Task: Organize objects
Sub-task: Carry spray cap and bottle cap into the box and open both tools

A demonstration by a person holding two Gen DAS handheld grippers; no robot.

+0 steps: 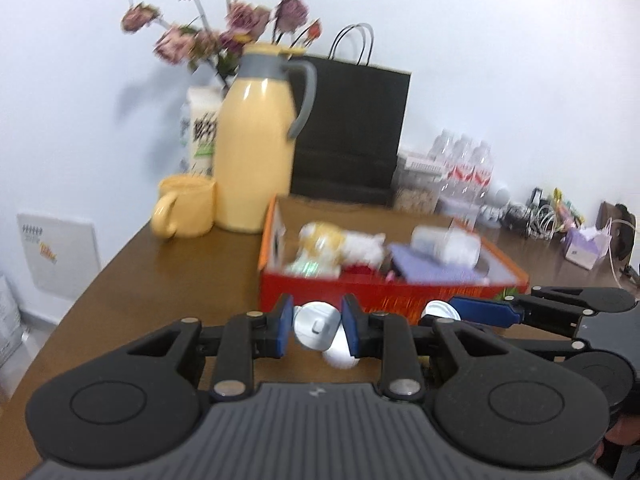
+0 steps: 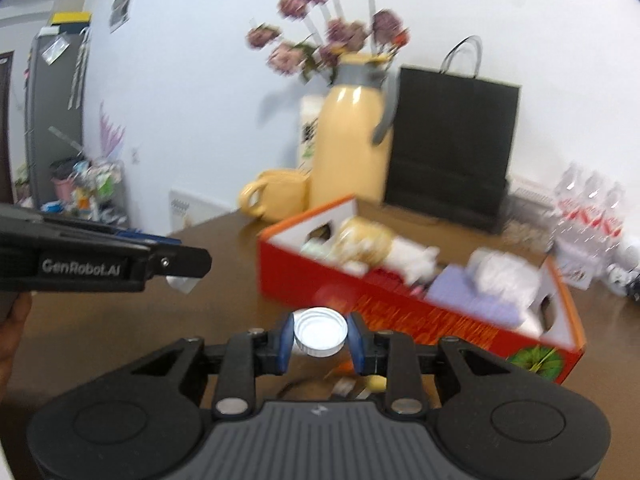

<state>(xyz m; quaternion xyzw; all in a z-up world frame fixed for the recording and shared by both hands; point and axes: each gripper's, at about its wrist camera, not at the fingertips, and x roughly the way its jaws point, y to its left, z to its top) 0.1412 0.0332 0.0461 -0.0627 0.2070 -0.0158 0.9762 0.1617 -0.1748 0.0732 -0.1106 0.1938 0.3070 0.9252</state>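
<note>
Left gripper (image 1: 316, 330): blue pads closed partway on a small white lidded container (image 1: 317, 326), one pad touching each side. The unit points level across the brown table (image 1: 132, 280), just short of the box.

Right gripper (image 2: 320, 336): fingers narrowed onto a white ribbed cap (image 2: 320, 331), pads against its rim on both sides, the cap's hollow side facing the camera. It is held above the tabletop, beside the left gripper, also aimed at the box.

Orange box (image 2: 420, 320): open-topped, directly ahead of both grippers, holding a plush toy (image 2: 372, 246), a purple packet (image 2: 472, 294) and white items; details blurred.

Behind it: yellow mug (image 1: 186, 210), yellow jug (image 1: 256, 140), black paper bag (image 1: 352, 128), flowers (image 1: 224, 24), water bottles (image 1: 466, 164).
</note>
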